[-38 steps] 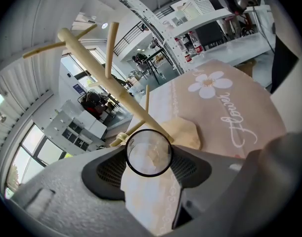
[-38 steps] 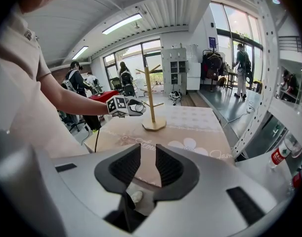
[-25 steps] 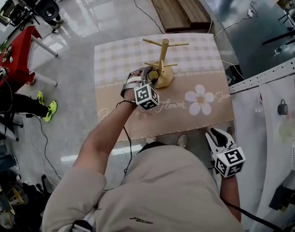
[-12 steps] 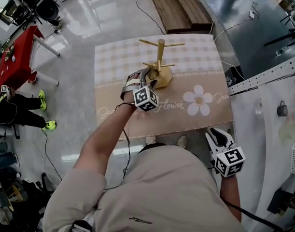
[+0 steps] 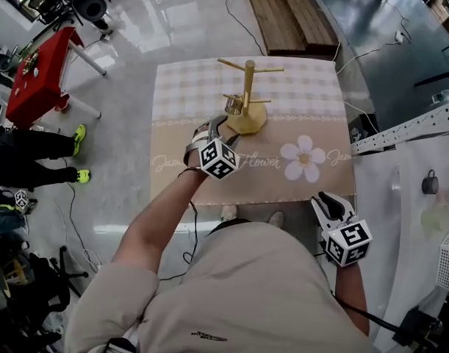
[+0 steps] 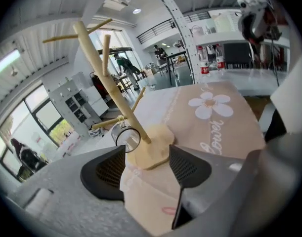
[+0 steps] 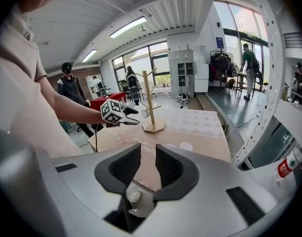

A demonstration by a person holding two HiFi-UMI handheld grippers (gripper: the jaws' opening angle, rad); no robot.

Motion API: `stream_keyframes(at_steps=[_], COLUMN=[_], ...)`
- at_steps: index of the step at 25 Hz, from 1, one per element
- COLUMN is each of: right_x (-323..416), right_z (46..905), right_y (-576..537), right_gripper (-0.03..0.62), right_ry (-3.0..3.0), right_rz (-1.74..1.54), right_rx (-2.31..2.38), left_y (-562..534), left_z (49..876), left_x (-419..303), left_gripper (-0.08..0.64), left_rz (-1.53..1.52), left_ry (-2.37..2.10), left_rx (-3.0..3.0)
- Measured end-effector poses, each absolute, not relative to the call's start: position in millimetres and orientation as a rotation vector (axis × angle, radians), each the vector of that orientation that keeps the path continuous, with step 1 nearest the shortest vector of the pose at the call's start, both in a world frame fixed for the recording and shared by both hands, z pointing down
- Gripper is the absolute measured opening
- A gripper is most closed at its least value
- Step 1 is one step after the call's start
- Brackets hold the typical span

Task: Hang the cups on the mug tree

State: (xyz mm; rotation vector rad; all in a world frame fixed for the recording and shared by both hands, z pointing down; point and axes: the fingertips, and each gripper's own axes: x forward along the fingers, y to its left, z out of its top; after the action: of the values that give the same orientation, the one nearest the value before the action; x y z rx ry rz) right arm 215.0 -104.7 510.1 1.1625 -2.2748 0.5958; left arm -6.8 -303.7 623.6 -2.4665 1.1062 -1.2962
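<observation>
The wooden mug tree [image 5: 247, 87] stands at the back middle of the table [image 5: 312, 87], which has a checked and flowered cloth. A clear glass cup [image 5: 234, 106] hangs on its lower left peg. My left gripper [image 5: 223, 127] hovers just in front of the tree's base, open and apart from the cup. In the left gripper view the cup [image 6: 127, 138] shows beyond the left pad, and nothing lies between the jaws of the left gripper [image 6: 147, 157]. My right gripper [image 5: 328, 203] is held off the table's front right corner. In the right gripper view the right gripper [image 7: 148, 157] has jaws narrowly apart and empty.
A red stand [image 5: 37, 76] and a person's legs [image 5: 33, 153] are on the floor at the left. Wooden planks [image 5: 283, 9] lie behind the table. A white metal frame [image 5: 408, 123] runs along the right side. Cables trail on the floor.
My left gripper has drawn back from the tree toward me, jaws still apart. The cup stays on the lower peg. The right gripper has not moved.
</observation>
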Motion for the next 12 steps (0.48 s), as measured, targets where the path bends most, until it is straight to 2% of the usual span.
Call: stream_keyframes(at_steps=[4,12], right_x=[212,203], right_z=[509,504], right_y=[-114,-130], right_gripper=[0.098,0.040], right_ry=[-2.335,-2.457], right_rz=[0.566,0.520], right_rx=[1.096,0.974], left_y=[-265,-177], left_z=[617,576], left_x=[-5,30], left_gripper=[0.275,0.260], left_rz=[-1.215,-0.885], left_ry=[1.245,1.317], left_rx=[-2.740,-3.235])
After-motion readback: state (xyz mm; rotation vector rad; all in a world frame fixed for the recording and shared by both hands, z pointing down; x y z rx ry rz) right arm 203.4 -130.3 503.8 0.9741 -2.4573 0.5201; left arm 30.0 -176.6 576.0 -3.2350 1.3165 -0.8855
